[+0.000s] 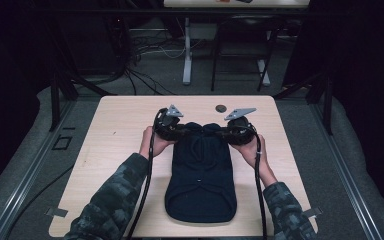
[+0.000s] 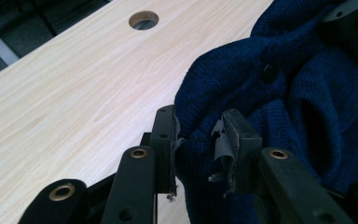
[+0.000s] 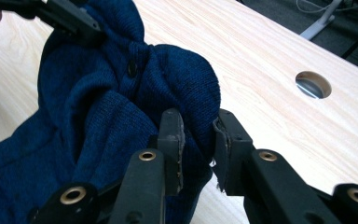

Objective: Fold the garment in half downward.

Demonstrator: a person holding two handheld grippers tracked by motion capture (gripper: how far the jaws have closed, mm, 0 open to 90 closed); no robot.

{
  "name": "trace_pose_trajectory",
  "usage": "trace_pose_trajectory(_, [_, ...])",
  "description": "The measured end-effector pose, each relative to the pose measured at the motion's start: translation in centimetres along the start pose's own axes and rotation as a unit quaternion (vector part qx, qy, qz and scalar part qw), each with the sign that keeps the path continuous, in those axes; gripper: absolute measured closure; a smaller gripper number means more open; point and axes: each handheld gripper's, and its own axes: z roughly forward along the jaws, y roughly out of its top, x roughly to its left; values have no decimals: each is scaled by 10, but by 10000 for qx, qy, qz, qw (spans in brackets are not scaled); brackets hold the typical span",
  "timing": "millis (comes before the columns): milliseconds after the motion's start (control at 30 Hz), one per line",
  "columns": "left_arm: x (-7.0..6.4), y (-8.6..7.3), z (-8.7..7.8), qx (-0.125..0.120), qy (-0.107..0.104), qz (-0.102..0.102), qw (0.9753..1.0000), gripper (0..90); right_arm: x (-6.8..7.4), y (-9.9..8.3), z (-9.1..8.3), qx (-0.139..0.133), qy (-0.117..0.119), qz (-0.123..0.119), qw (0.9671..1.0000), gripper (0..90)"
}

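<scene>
Pinching a fold of the navy knitted sweater (image 1: 201,170) at its far end, the left gripper (image 2: 198,140) and right gripper (image 3: 198,135) each hold cloth between narrowed jaws; the rest lies on the worktop (image 1: 115,135) behind them.

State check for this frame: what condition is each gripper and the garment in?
Left gripper: shut on sweater, pinching its far left corner.
Right gripper: shut on sweater, pinching its far right corner.
Sweater: dark blue knit, lying on the table, far end bunched and lifted.
</scene>
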Motion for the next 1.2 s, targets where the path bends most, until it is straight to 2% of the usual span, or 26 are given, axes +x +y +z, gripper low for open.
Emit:
trace_pose_trajectory(167, [-1, 4, -5, -117, 54, -12, 9999, 690, 5, 4, -7, -145, -114, -136, 9997, 744])
trace_pose_trajectory(433, [-4, 9, -10, -131, 119, 44, 9998, 691, 5, 7, -14, -120, -100, -220, 9996, 741])
trace_pose_trajectory(533, [-6, 11, -12, -164, 204, 98, 9996, 691, 6, 8, -15, -181, -86, -226, 9995, 741])
trace_pose_trajectory(800, [-8, 15, -19, -134, 204, 267, 9993, 692, 8, 9, -18, -109, -152, -341, 9992, 741])
trace_pose_trajectory(967, [-10, 18, -23, -244, 217, 316, 9990, 700, 7, 9, -21, -149, -132, -327, 9993, 732])
trace_pose_trajectory(1033, [-12, 19, -24, -276, 212, 382, 9987, 700, 6, 9, -22, -130, -111, -306, 9994, 724])
trace_pose_trajectory(1067, [-13, 20, -26, -304, 190, 490, 9982, 700, 5, 10, -23, -89, -98, -298, 9995, 719])
trace_pose_trajectory(1100, [-13, 20, -26, -304, 190, 490, 9982, 701, 5, 10, -23, -89, -98, -298, 9995, 719])
trace_pose_trajectory(1200, [-15, 21, -28, -360, 92, 640, 9973, 704, 3, 7, -23, 13, -12, -213, 9998, 692])
